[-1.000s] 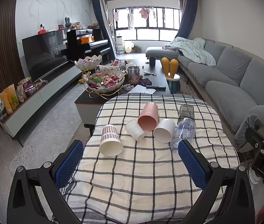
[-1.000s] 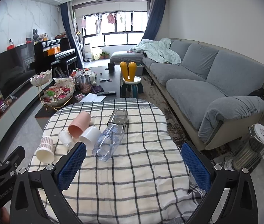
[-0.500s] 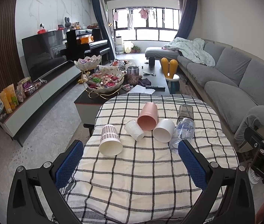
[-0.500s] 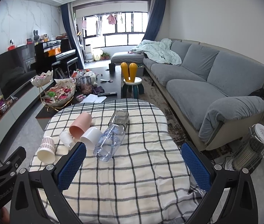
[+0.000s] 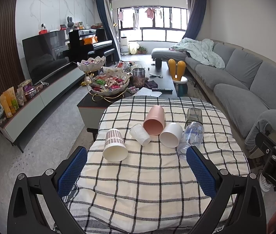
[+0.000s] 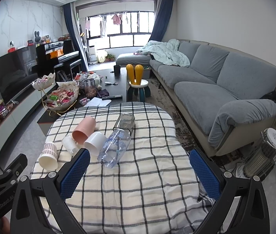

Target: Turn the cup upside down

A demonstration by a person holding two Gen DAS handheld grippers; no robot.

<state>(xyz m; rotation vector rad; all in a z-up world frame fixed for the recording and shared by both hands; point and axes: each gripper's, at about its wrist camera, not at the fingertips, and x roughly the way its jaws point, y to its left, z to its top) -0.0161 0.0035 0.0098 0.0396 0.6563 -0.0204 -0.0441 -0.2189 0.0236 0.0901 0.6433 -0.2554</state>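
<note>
Several cups lie on their sides on a checked tablecloth (image 5: 147, 175): a paper cup with a red check pattern (image 5: 115, 144) (image 6: 48, 156), a small clear plastic cup (image 5: 140, 134) (image 6: 70, 144), a pink cup (image 5: 154, 120) (image 6: 84, 129), a white cup (image 5: 171, 137) (image 6: 95, 141), and a clear bottle with a grey cap (image 5: 191, 134) (image 6: 118, 142). My left gripper (image 5: 136, 167) is open and empty, short of the cups. My right gripper (image 6: 140, 173) is open and empty, to the right of them.
The table (image 6: 138, 195) is small with rounded edges. Beyond it is a dark coffee table (image 5: 157, 85) with snack bowls. A grey sofa (image 6: 216, 81) runs along the right, a TV bench (image 5: 40, 93) along the left, a heater (image 6: 264, 156) at the right.
Both grippers have drifted slightly forward toward the cups. Both stay open. The cups have not moved.
</note>
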